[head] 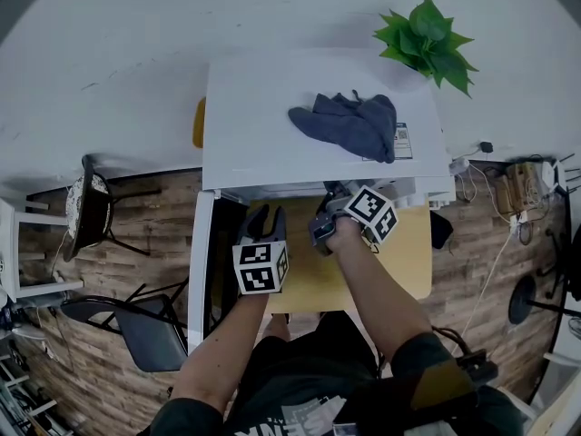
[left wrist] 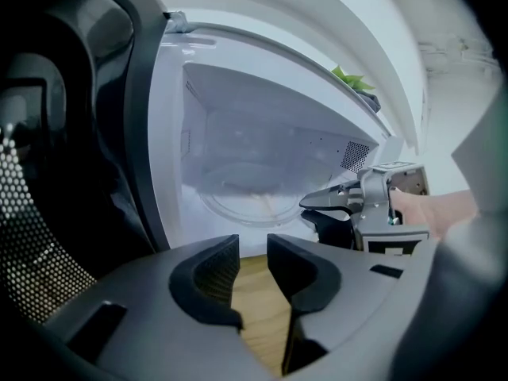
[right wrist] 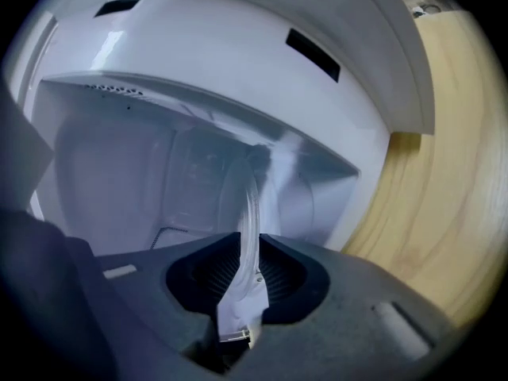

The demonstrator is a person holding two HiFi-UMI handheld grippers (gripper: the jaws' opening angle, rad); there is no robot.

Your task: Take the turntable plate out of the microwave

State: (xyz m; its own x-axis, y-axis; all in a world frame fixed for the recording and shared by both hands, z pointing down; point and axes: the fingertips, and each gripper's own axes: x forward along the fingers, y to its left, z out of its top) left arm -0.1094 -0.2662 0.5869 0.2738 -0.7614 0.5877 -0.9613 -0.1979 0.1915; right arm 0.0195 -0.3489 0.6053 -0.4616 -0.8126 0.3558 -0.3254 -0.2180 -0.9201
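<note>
One clear round glass plate (right wrist: pixel 250 209), rim pinched by right fingers (right wrist: pixel 286 275), left fingers (left wrist: pixel 208 280) spread

mw cavity (left wrist: pixel 262 161) open, door (left wrist: pixel 48 213) prob. blocks left

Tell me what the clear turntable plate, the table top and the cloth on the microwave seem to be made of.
The clear round turntable plate: probably glass, smooth and glossy; the inner wall of the white microwave shows through it.
The light yellowish table top: wood or wood-look laminate, matt; faint grain.
The crumpled blue-grey cloth: soft fabric, matt; it lies in loose folds.
</note>
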